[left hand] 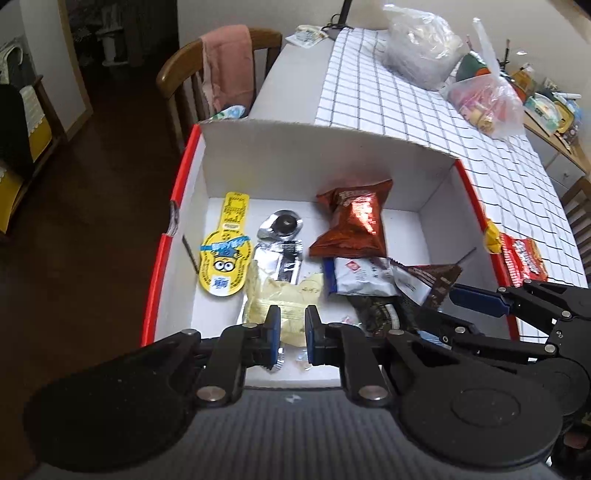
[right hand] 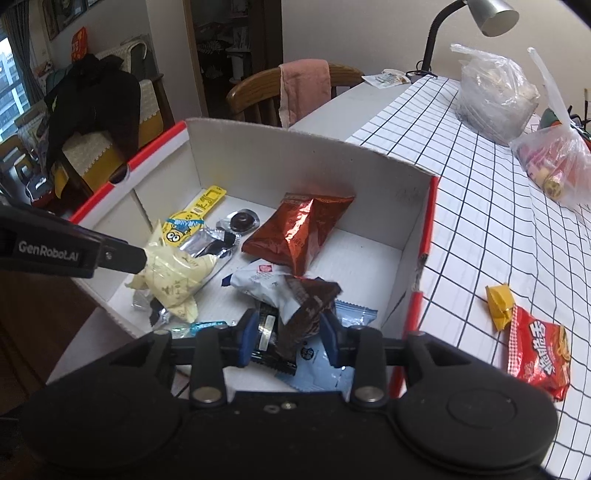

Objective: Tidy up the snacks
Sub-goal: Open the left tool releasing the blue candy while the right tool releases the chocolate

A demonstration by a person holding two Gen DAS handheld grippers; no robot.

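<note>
A white cardboard box with a red rim (left hand: 295,136) (right hand: 310,147) holds several snacks: a copper chip bag (left hand: 354,225) (right hand: 299,232), a yellow Minions pack (left hand: 223,254), a silver wrapper (left hand: 279,236) and a white-blue pack (left hand: 360,277) (right hand: 258,282). My left gripper (left hand: 291,328) is shut on a pale yellow snack bag (left hand: 284,299) (right hand: 173,273) over the box's near left part. My right gripper (right hand: 290,338) is over the box's near right part, its jaws on either side of a dark brown packet (right hand: 306,306) (left hand: 432,280). A red snack pack (right hand: 539,354) (left hand: 524,258) and a yellow candy (right hand: 498,302) lie on the tablecloth right of the box.
The checked tablecloth (right hand: 480,206) carries two plastic bags (right hand: 495,96) (right hand: 554,162) at the back and a desk lamp (right hand: 491,14). A wooden chair with a pink towel (left hand: 229,70) stands behind the box. The floor drops off left of the box.
</note>
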